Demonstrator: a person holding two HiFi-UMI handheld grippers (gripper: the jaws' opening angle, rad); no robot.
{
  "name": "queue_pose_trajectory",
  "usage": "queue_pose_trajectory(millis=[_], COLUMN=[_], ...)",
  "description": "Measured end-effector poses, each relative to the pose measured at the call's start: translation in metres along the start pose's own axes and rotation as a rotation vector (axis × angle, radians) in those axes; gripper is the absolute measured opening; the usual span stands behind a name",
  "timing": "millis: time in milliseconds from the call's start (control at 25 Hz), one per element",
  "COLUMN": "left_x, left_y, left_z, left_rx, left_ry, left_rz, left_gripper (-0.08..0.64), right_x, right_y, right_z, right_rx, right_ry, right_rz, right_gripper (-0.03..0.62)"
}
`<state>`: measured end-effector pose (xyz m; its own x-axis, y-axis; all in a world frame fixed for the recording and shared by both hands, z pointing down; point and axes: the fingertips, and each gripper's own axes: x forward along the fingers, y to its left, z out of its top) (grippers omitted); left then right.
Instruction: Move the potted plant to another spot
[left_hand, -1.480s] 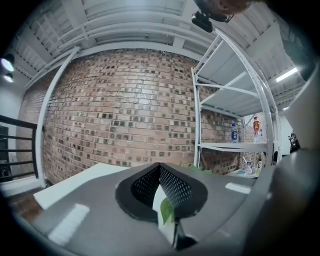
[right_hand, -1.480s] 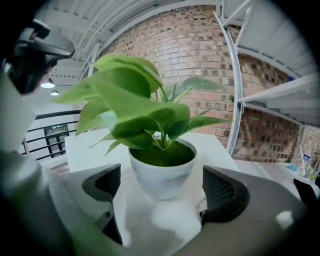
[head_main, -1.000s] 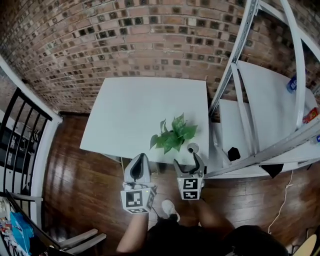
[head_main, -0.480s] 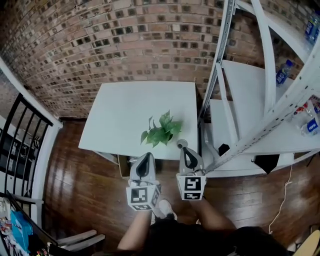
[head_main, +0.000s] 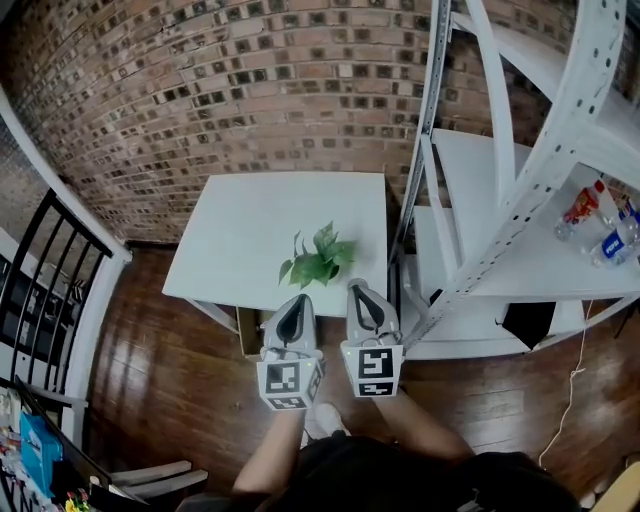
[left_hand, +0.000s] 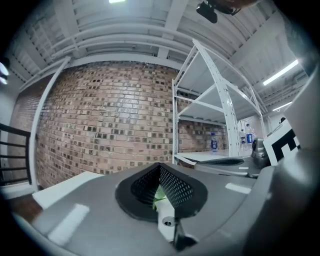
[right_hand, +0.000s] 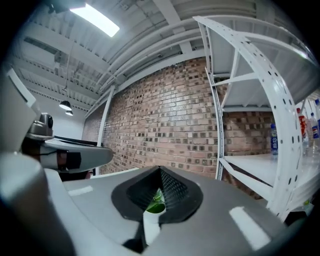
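Note:
The potted plant has green leaves and stands near the front right edge of the white table. Its pot is hidden in the head view behind my right gripper. That gripper is shut and empty, and it hovers level just in front of the plant. My left gripper is shut too, side by side with it and a little left of the leaves. In the right gripper view a leaf and the white pot show through the gap under the joined jaws. A pale leaf shows the same way in the left gripper view.
A white metal shelf rack stands right of the table, with bottles on one shelf. A brick wall is behind the table. A black railing runs at the left. The floor is dark wood.
My right gripper's jaws went from open to shut, and that gripper rose toward the camera. The left gripper also came up and nearer the table edge. The plant stayed on the table.

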<state>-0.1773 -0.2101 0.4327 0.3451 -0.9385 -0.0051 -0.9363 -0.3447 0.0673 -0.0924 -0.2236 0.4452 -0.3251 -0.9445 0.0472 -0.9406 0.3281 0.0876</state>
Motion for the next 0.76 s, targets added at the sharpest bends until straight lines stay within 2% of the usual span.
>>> queue_pose_trajectory(millis=[400, 760], left_x=[-0.001, 0.009], left_y=[0.01, 0.016], left_z=[0.001, 0.006], left_rx=[0.014, 0.018], left_ry=[0.005, -0.013], left_rz=[0.009, 0.0], left_gripper=[0.012, 0.012], right_x=[0.002, 0.01], right_y=[0.009, 0.012], right_z=[0.007, 0.008], right_rx=[0.02, -0.005], right_ry=[-0.011, -0.019], right_rz=[0.013, 0.007], right_gripper=[0.002, 0.002])
